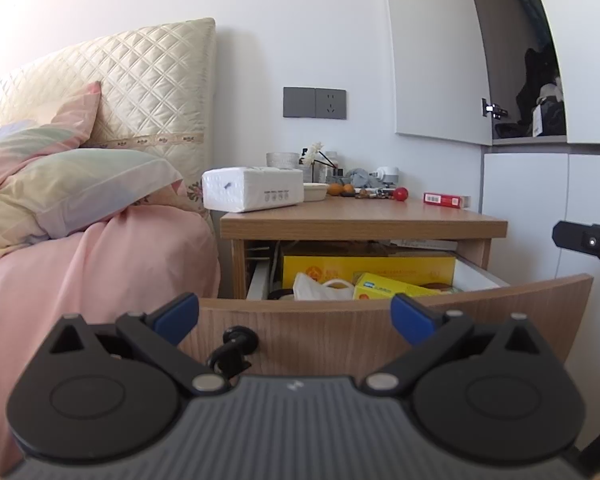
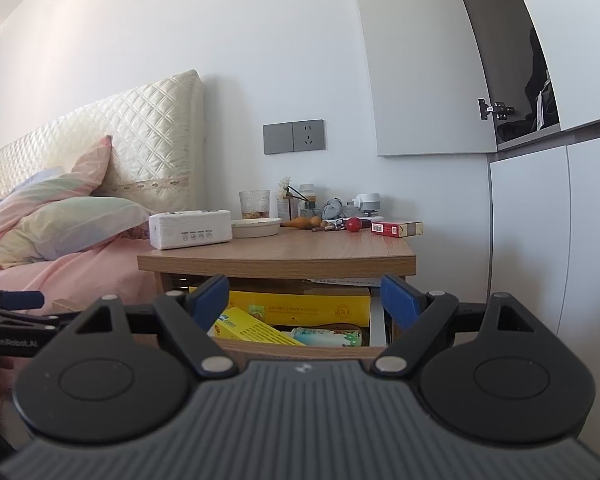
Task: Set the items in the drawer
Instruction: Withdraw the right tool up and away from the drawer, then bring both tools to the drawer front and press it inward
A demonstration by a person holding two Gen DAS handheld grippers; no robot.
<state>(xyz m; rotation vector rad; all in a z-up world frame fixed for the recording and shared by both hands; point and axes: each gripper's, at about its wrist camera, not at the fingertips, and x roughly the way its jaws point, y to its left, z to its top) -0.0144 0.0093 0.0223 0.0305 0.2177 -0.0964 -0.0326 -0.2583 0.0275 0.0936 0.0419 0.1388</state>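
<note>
The wooden nightstand drawer (image 1: 500,300) stands pulled open, with yellow boxes (image 1: 368,270) and a white face mask (image 1: 320,288) inside. It also shows in the right wrist view (image 2: 296,350). On the nightstand top (image 1: 360,216) lie a white tissue pack (image 1: 252,190), a red ball (image 1: 400,194) and a red cigarette box (image 1: 446,199). My left gripper (image 1: 296,318) is open and empty in front of the drawer front, near its black knob (image 1: 238,340). My right gripper (image 2: 300,300) is open and empty, just before the drawer opening.
A bed with pink sheets (image 1: 80,264) and pillows stands left of the nightstand. A glass, a dish (image 2: 256,227), small fruit and keys crowd the back of the top. White cabinets (image 2: 540,240) stand to the right, one upper door open.
</note>
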